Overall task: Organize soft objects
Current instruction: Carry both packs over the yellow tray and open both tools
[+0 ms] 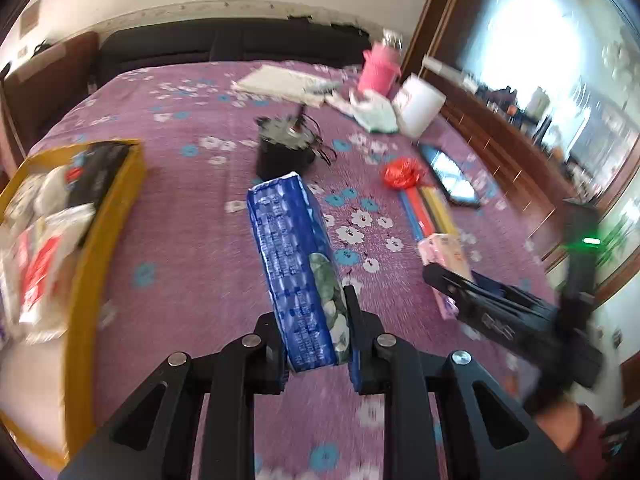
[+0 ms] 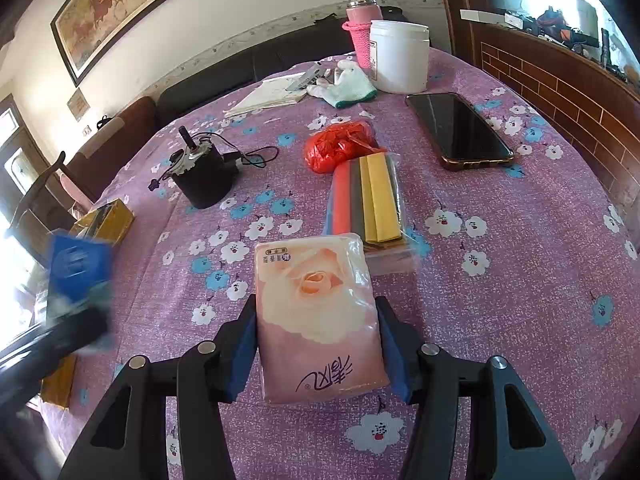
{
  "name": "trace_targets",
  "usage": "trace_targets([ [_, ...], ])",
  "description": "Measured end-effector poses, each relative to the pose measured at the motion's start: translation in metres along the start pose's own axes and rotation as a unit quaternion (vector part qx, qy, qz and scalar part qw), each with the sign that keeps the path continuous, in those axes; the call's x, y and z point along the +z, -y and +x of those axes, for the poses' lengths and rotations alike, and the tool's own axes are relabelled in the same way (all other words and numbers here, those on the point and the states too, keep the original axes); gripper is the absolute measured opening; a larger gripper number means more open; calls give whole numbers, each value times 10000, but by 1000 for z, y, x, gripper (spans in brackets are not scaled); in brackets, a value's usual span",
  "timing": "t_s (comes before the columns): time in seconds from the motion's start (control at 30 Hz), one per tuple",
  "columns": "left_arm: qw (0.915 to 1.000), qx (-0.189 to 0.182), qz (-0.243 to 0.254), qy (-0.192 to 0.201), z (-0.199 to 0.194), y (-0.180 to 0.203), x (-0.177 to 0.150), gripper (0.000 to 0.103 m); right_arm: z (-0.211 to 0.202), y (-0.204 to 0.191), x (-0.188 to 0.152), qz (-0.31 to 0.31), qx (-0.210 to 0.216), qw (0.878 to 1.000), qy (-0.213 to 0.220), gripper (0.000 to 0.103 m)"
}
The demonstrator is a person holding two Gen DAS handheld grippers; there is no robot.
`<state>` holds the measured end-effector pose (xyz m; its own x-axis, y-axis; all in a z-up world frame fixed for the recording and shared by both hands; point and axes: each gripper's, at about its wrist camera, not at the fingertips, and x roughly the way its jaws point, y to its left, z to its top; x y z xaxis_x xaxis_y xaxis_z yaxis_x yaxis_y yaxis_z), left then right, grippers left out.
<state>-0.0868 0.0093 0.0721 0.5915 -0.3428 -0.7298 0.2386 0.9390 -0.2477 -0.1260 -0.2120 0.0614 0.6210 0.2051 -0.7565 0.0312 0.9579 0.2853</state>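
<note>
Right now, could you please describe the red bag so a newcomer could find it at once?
On the purple floral cloth, look between the black phone and the black motor. The red bag lies at the far end of the coloured strips. It alone is crumpled, shiny and red.

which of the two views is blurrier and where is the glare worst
Left wrist view: motion blur smears the yellow box and the window is blown out to white, though the blue tissue pack stays fairly readable. Right wrist view: mostly sharp, the pink tissue pack and phone are crisp; only the blue pack at the left edge blurs. Both bend at the edges.
</note>
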Motion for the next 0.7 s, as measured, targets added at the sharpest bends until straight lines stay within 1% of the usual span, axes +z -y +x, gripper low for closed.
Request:
trace_targets([
  [0.1, 9995, -20, -254, 195, -30, -23, -8, 21, 1, 0, 0, 9, -138, 9999, -33, 59],
  [0.2, 9976, 157, -575, 360, -61, -60, -22, 21, 4, 0, 1, 5, -214, 9997, -101, 59],
  [0.33, 9920, 684, -920, 526, -96, -113, -41, 21, 0, -5, 1, -107, -409, 9990, -143, 59],
  [0.37, 9905, 775, -996, 547, -100, -124, -44, 21, -3, -9, 0, -138, -400, 9990, -154, 59],
  [0.47, 9850, 963, -1352, 471, -104, -164, -53, 21, -16, -32, 0, -306, -199, 9992, -136, 59],
  [0.53, 9821, 993, -1553, 390, -100, -184, -56, 21, -25, -59, 0, -525, -20, 9986, -95, 59],
  [0.63, 9781, 1137, -1721, 288, -91, -207, -60, 22, -32, -105, -2, -898, 251, 9956, -77, 59],
  [0.67, 9771, 1172, -1756, 254, -88, -212, -60, 24, -32, -117, -3, -994, 324, 9945, -87, 59],
  [0.7, 9770, 1199, -1755, 158, -82, -217, -60, 34, -32, -135, -5, -1132, 432, 9926, -106, 59],
])
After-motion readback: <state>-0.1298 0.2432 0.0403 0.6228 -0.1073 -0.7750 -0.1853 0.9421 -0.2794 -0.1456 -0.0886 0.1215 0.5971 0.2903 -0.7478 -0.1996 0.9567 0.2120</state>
